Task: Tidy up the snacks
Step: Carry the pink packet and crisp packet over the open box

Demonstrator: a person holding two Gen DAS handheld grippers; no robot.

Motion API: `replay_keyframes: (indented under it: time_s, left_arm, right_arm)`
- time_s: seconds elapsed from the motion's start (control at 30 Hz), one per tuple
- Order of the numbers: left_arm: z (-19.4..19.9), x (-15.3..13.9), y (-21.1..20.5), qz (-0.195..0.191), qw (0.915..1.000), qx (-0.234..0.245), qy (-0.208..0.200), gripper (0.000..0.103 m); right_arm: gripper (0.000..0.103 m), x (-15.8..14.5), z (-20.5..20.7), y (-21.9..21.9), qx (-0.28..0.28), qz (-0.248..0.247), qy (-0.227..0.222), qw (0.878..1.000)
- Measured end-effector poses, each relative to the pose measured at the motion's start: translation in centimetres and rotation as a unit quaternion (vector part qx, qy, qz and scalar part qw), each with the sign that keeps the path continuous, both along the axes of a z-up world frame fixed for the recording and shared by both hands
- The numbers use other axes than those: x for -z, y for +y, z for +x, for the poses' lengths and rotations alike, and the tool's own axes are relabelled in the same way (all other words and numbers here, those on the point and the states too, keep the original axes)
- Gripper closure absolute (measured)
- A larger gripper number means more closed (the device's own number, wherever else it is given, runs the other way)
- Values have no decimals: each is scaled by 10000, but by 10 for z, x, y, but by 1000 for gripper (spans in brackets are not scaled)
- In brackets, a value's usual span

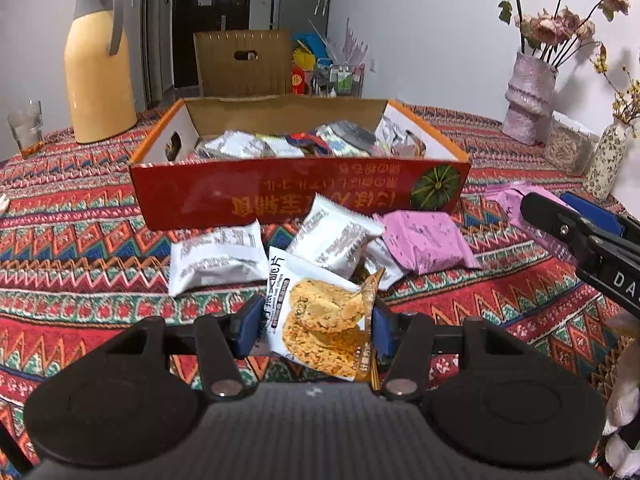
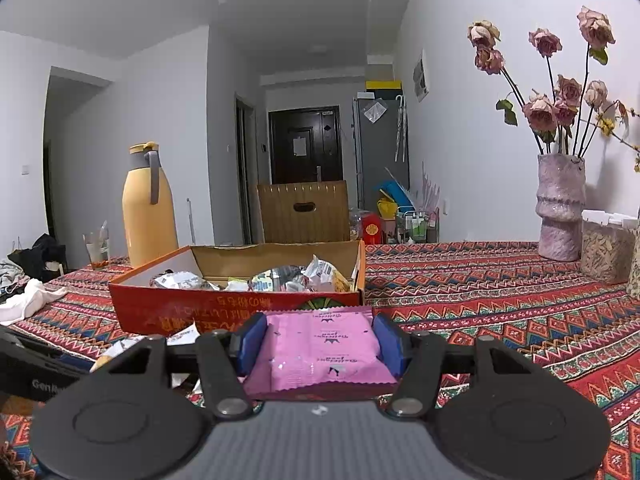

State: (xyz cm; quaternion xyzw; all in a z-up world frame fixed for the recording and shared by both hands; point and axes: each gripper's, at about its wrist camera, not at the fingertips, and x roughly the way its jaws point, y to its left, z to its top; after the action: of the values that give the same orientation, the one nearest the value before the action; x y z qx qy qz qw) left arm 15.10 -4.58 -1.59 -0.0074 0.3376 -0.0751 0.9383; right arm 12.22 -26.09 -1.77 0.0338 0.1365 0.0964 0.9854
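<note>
Left tool (image 1: pixel 316 328) pinching cracker pack (image 1: pixel 320 320), lifted above bench (image 1: pixel 80 240), near its front edge. Right tool (image 2: pixel 320 344) pinching pink pack (image 2: pixel 324 348). Box (image 1: pixel 300 196) with snacks at bench middle; white packs (image 1: pixel 216 260) loose before it.

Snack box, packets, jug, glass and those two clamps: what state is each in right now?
Snack box: open, partly filled with packets.
Left gripper: shut on the cracker packet.
Right gripper: shut on the pink packet.
Loose packets: lying on the tablecloth, outside the box.
Jug: upright, lid closed.
Glass: upright, nearly empty.
</note>
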Motion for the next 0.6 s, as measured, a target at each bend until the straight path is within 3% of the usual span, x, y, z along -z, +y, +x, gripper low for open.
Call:
replay_keyframes:
  time_s: [0.6]
  left_arm:
    - [23,-54,22,-190,9970,-248,-710,48]
  right_arm:
    - [45,-49,20,36,-172,-288,-387,9987]
